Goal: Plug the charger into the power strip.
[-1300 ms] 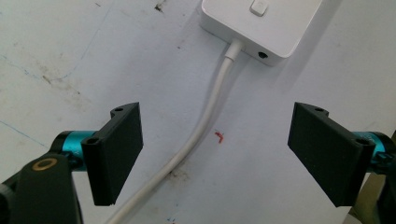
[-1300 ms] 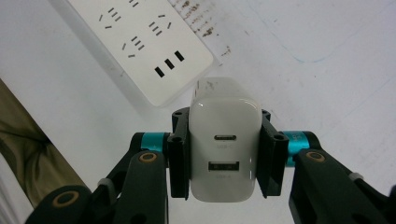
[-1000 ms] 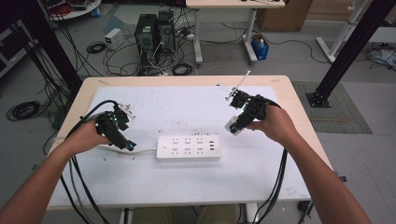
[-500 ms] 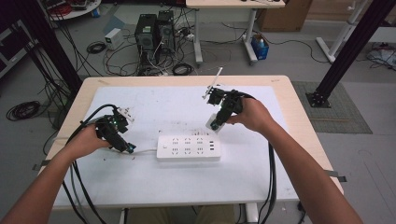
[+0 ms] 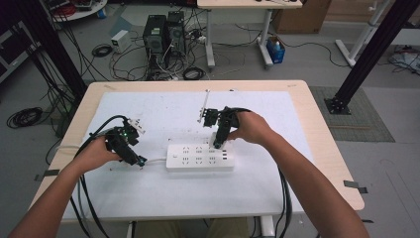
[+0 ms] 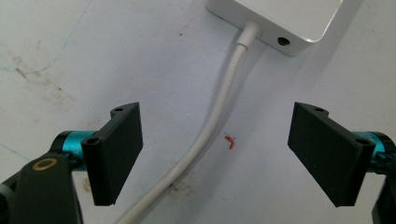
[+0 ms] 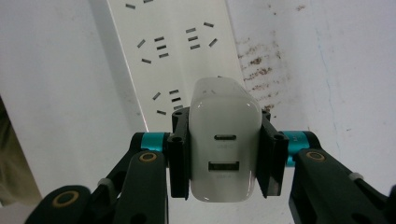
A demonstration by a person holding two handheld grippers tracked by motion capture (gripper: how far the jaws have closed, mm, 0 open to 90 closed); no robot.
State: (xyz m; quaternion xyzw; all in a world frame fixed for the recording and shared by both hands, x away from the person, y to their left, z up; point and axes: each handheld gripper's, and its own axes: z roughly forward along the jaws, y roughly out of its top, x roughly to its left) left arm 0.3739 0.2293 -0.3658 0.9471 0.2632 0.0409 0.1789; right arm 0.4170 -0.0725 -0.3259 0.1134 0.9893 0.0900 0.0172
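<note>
Tongs first: your left tongs point(image 6: 217, 154) stand wide apart and hold nothing, low over the table point(image 5: 163, 196), with the power strip's white cord point(image 6: 210, 128) running up between the jaws without touching either. That cord enters the short end of the white power strip point(image 5: 199, 156), which lies flat near the middle of the table, its length running across in front of you. Your right tongs point(image 7: 225, 154) are clamped on a white charger block point(image 7: 225, 144), one jaw pressed on each side, its two ports facing the camera. From above, your right tongs point(image 5: 218, 144) hold the charger over the right end of the strip, just above its sockets; contact cannot be judged. Beyond the table, computer towers point(image 5: 162, 32) and cables sit on the floor.
</note>
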